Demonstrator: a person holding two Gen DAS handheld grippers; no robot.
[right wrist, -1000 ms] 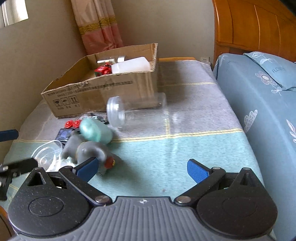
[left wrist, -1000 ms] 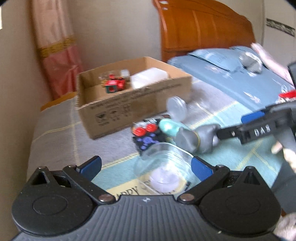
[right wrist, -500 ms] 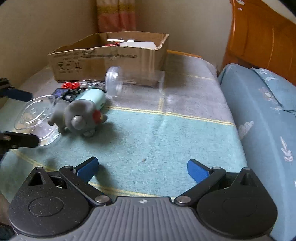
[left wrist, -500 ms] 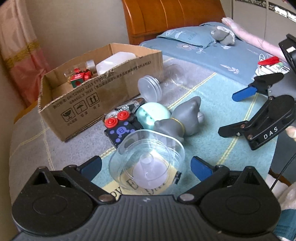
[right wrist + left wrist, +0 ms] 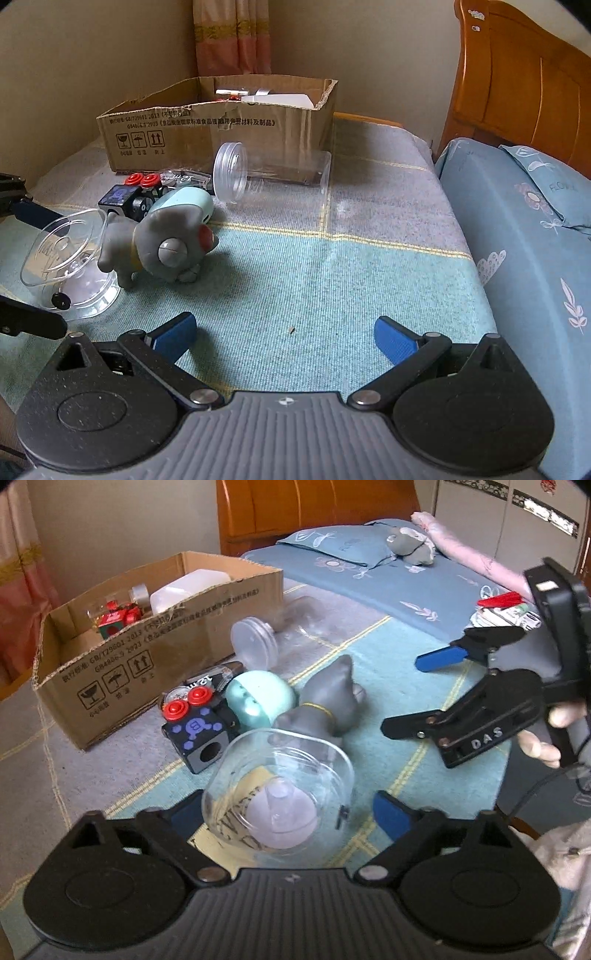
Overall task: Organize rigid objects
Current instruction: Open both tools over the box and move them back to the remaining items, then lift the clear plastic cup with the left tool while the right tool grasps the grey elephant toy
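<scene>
Left wrist: left hand-held gripper (image 5: 280, 812) tilted down, jaws closing around clear dish (image 5: 277, 794).

A clear, shiny plastic bowl (image 5: 280, 797) is seen on a woven blanket (image 5: 332, 280), which looks rough and matt. A grey elephant toy (image 5: 162, 247) looks smooth and dull, like soft plastic. A mint-green round thing (image 5: 258, 701) looks smooth and a little shiny. A see-through plastic jar (image 5: 273, 173) is shiny. The box (image 5: 221, 129) is made of brown cardboard, matt, with torn edges. The headboard (image 5: 517, 85) is glossy wood. The blue sheet (image 5: 524, 236) is soft cloth. The gripper bodies look like matt black plastic.
</scene>
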